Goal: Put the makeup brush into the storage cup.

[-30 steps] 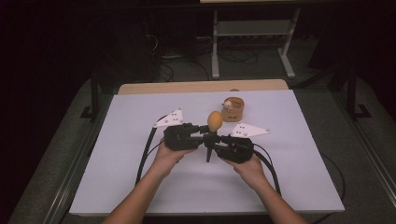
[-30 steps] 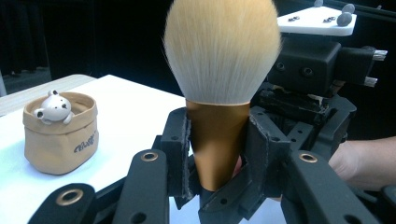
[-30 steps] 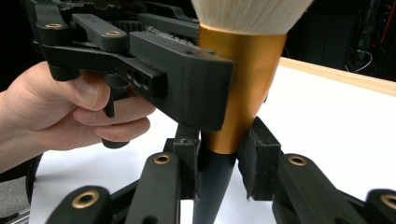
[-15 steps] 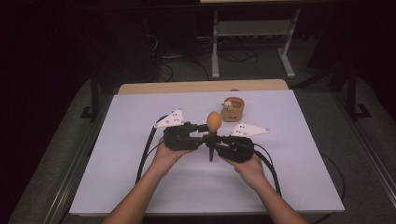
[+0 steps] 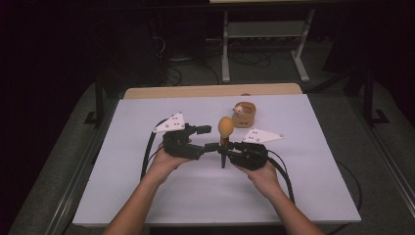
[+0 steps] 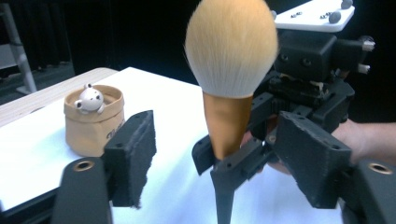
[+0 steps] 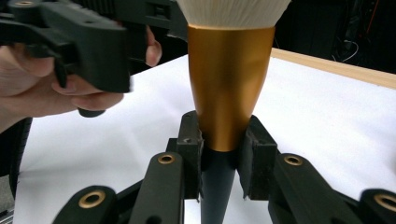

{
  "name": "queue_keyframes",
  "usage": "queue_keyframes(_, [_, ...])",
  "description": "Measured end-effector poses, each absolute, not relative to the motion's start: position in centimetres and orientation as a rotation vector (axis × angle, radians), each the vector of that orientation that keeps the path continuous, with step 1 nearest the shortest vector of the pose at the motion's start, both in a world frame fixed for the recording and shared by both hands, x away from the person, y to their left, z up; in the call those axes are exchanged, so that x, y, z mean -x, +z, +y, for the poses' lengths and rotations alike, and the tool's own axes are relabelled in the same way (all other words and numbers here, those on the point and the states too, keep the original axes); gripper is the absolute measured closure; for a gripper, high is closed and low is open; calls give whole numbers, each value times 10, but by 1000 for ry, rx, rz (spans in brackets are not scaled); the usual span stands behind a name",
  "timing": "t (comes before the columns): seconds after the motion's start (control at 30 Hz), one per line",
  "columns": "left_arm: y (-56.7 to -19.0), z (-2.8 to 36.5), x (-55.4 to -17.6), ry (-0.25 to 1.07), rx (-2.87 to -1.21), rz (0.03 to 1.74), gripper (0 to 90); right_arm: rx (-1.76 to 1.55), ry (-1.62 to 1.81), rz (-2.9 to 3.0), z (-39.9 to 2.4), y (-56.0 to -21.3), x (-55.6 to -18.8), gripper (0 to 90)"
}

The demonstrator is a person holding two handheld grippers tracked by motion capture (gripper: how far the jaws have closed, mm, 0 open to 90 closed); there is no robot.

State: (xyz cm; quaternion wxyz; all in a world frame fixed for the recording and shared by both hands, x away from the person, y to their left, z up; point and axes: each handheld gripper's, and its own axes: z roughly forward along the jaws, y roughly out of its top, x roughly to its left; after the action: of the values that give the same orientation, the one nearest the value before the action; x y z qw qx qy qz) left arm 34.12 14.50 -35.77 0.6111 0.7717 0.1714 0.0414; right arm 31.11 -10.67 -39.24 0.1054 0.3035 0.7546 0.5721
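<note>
Right tool [image 7: 219, 154] clamps the upright brush [image 7: 229, 84]; left tool [image 6: 224, 154], just opening, flanks it.

brush [image 6: 231, 88]: soft bristles, glossy metallic ferrule | table [image 5: 147, 196]: matt white | pouch [image 6: 93, 126]: paper

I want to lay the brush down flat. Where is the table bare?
The table is bare along its left edge, its right edge past the right gripper, and in front near the forearms. It is crowded mid-table: brush, left gripper, small pot.
</note>
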Motion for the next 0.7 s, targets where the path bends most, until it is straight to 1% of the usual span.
queue_keyframes(0.07, [-357,146,-340,104,-1793,396,253,-890,1684,2221,-107,-392,-311,718])
queue_keyframes(0.1, [-357,148,-339,108,-1805,398,253,-893,1681,2222,-107,-392,-311,718])
queue_keyframes(0.13, [-356,150,-338,112,-1806,401,220,-891,1677,2223,-108,-392,-311,718])
queue_keyframes(0.43, [-358,171,-330,161,-1802,431,116,-873,1657,2223,-111,-391,-312,718])
queue_keyframes(0.7, [-364,191,-317,187,-1789,463,97,-874,1639,2217,-114,-390,-311,718])
